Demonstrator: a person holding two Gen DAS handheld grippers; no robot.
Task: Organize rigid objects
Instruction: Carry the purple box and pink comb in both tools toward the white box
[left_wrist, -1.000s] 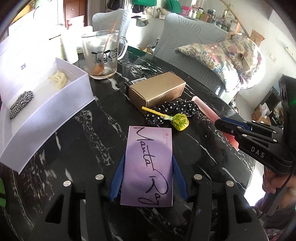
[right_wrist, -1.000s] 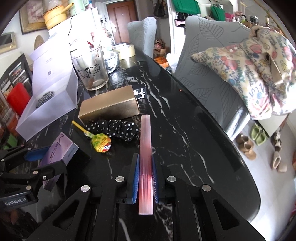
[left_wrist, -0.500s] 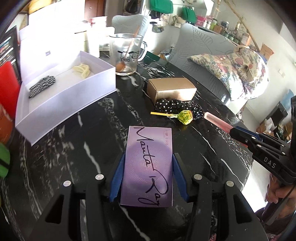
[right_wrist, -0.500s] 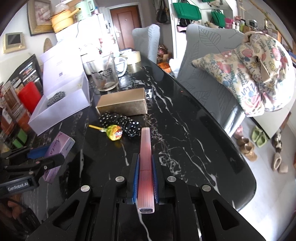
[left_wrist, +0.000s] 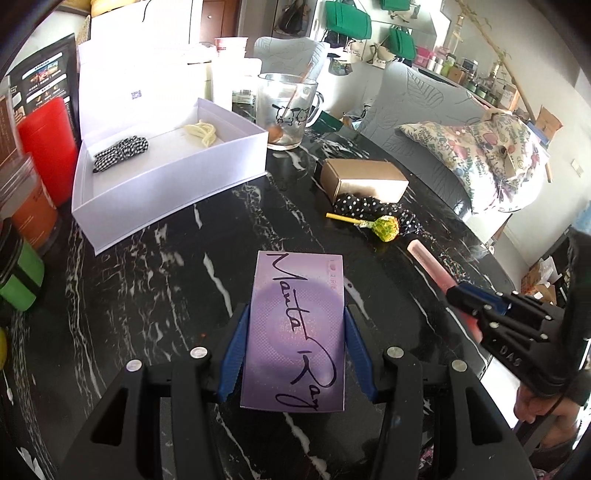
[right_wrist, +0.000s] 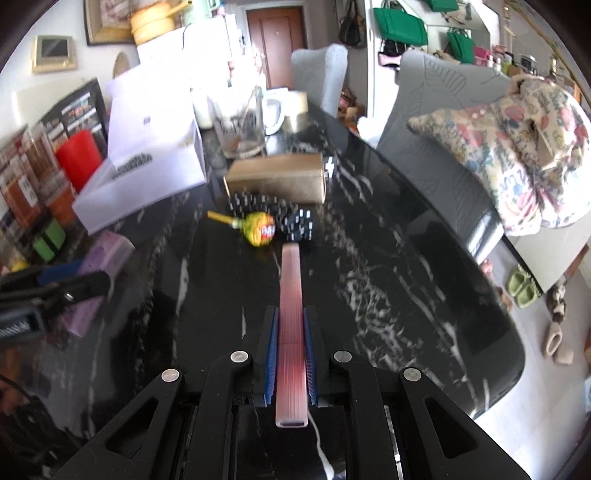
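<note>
My left gripper (left_wrist: 295, 321) is shut on a flat purple box (left_wrist: 297, 325) with black handwriting, held above the black marble table (left_wrist: 155, 280). My right gripper (right_wrist: 290, 325) is shut on a long pink bar (right_wrist: 290, 295), held above the table. The right gripper (left_wrist: 476, 299) also shows at the right of the left wrist view. An open white box (left_wrist: 166, 173) with a checked scrunchie (left_wrist: 120, 151) and a cream clip (left_wrist: 203, 133) stands far left. A gold box (left_wrist: 364, 179), a polka-dot scrunchie (left_wrist: 373, 206) and a yellow lollipop (left_wrist: 384, 227) lie ahead.
A glass mug (left_wrist: 288, 107) with a spoon stands behind the gold box. A red canister (left_wrist: 48, 144) and green containers (left_wrist: 22, 273) line the left edge. Grey chairs and a floral cushion (left_wrist: 476, 158) stand beyond the right edge.
Both grippers have lifted and drawn back from the table with their objects. The white box, gold box and lollipop now look farther away.
</note>
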